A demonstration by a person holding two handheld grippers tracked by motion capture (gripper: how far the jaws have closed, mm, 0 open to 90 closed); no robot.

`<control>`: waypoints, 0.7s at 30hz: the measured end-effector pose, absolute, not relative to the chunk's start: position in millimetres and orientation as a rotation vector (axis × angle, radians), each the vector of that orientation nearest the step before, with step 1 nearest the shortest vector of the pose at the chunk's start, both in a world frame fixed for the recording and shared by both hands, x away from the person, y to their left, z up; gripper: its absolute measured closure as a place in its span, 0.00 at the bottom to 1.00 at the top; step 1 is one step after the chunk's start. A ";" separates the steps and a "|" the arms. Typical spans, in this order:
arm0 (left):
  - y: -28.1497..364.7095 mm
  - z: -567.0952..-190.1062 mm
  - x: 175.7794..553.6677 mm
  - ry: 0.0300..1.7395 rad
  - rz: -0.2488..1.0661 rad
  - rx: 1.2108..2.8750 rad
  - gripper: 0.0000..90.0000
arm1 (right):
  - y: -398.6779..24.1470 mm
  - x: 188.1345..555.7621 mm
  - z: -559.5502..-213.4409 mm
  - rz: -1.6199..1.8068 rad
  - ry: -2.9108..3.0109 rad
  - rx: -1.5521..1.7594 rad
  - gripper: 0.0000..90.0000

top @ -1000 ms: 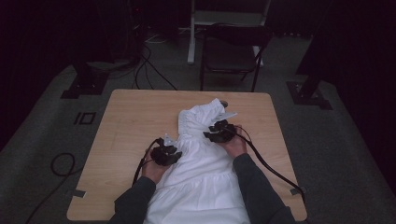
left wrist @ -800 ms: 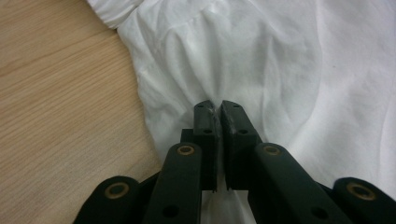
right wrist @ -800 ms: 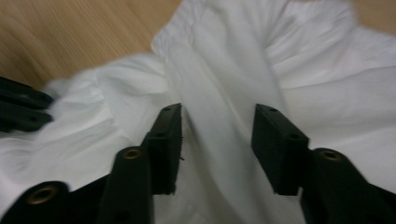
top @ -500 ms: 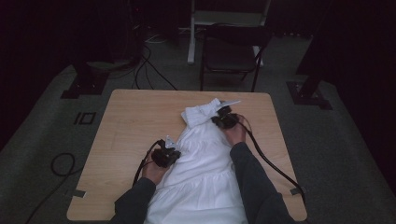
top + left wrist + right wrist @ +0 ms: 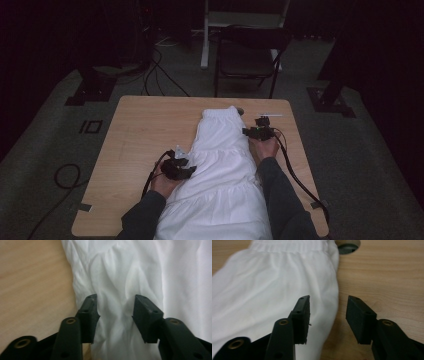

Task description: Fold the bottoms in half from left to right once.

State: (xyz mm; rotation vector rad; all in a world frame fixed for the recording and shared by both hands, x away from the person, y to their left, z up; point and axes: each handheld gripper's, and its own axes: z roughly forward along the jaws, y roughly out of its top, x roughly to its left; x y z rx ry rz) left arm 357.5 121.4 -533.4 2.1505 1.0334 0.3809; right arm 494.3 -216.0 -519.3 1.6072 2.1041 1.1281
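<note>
Pale wooden tabletop [image 5: 140, 135] bearing flattened white tiered cotton skirt [image 5: 220, 165]. Left gripper [image 5: 113, 315], right gripper [image 5: 327, 315] at three o'clock: jaws just opened, half-spread, empty. Risk: snagging, rumpling cloth.

The white skirt [image 5: 220, 175] covered the middle of the table [image 5: 145, 130] from the near edge almost to the far edge. The wide left part of the wooden top was bare, so a hand could pass freely there. On the right only a narrow strip stayed free, and the right gripper [image 5: 259, 131] with its cable [image 5: 295, 175] occupied it. The left gripper [image 5: 176, 167] stood at the left hem of the skirt.
</note>
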 end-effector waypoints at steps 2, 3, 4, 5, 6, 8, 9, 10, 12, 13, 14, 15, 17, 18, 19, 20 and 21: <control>122.4 -525.3 361.5 1.036 0.393 2.116 0.57 | -216.5 486.5 -514.9 1.160 2.114 1.556 0.59; 122.1 -521.4 364.6 1.039 0.403 2.105 0.56 | -216.3 482.3 -513.5 1.165 2.130 1.526 0.59; 120.9 -517.9 367.9 1.041 0.416 2.098 0.56 | -215.3 477.7 -512.8 1.169 2.150 1.497 0.60; 118.9 -515.1 371.9 1.040 0.422 2.094 0.56 | -213.8 473.1 -513.1 1.170 2.176 1.462 0.61; 116.1 -512.9 376.3 1.040 0.429 2.092 0.56 | -211.6 468.9 -514.1 1.153 2.203 1.426 0.61; 109.0 -510.6 386.6 1.034 0.442 2.108 0.56 | -207.1 461.5 -517.5 1.135 2.247 1.368 0.61; 104.8 -511.1 392.1 1.034 0.440 2.111 0.57 | -204.8 459.2 -519.9 1.122 2.264 1.348 0.62; 100.4 -512.5 397.4 1.031 0.438 2.126 0.59 | -202.6 457.5 -522.6 1.101 2.272 1.338 0.62; 91.2 -520.5 406.0 1.029 0.436 2.165 0.64 | -199.6 457.1 -529.3 1.070 2.291 1.328 0.62; 88.0 -525.8 409.0 1.036 0.446 2.177 0.65 | -198.6 457.4 -532.7 1.059 2.294 1.331 0.62; 86.4 -531.1 411.7 1.051 0.437 2.180 0.65 | -198.2 457.9 -536.2 1.051 2.300 1.337 0.62; 85.6 -535.9 413.7 1.063 0.424 2.182 0.66 | -198.1 457.9 -539.3 1.046 2.304 1.347 0.63; 85.9 -541.2 414.0 1.063 0.433 2.176 0.68 | -197.5 456.1 -544.9 1.028 2.314 1.355 0.64; 87.1 -541.3 413.6 1.065 0.432 2.175 0.69 | -197.8 453.9 -546.1 1.038 2.305 1.342 0.64; 88.0 -541.7 413.1 1.065 0.430 2.172 0.70 | -198.0 452.1 -546.8 1.043 2.301 1.334 0.65; 89.1 -542.0 412.1 1.063 0.430 2.179 0.71 | -198.4 450.3 -547.0 1.042 2.300 1.329 0.65; 90.3 -543.0 410.8 1.063 0.429 2.173 0.72 | -198.5 448.5 -547.1 1.038 2.298 1.329 0.65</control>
